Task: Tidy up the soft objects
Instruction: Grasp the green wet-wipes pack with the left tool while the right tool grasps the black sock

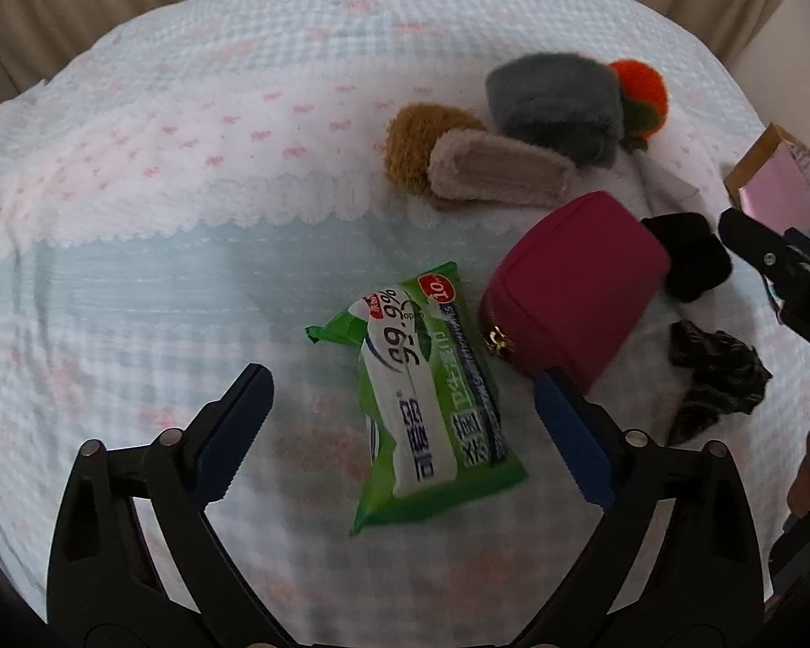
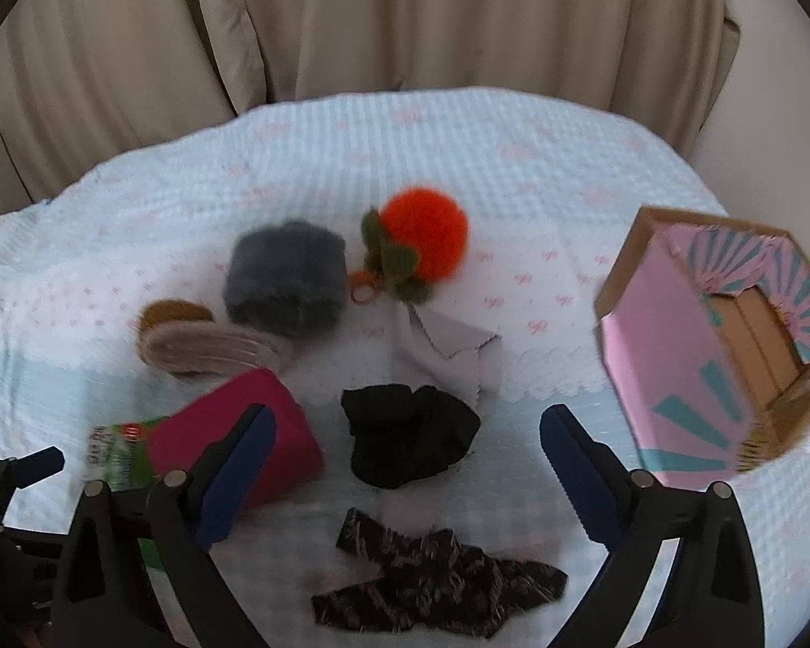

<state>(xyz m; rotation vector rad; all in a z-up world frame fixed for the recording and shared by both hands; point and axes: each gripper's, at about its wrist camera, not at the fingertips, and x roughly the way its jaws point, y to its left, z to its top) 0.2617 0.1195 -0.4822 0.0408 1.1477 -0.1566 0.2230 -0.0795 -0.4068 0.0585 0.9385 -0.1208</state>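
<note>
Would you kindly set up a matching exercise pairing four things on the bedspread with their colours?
Things:
1. Pouch
2. Pompom
3. Wipes pack
4. Box

Colours:
A. green and white
B. pink with teal stripes
C. magenta
D. orange with green leaves

Pairs: 1-C, 2-D, 3-A, 4-B

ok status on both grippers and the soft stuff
Left gripper open over green wipes pack. Right gripper open above black cloth. Nothing held. Pink box open, nothing blocking.
</note>
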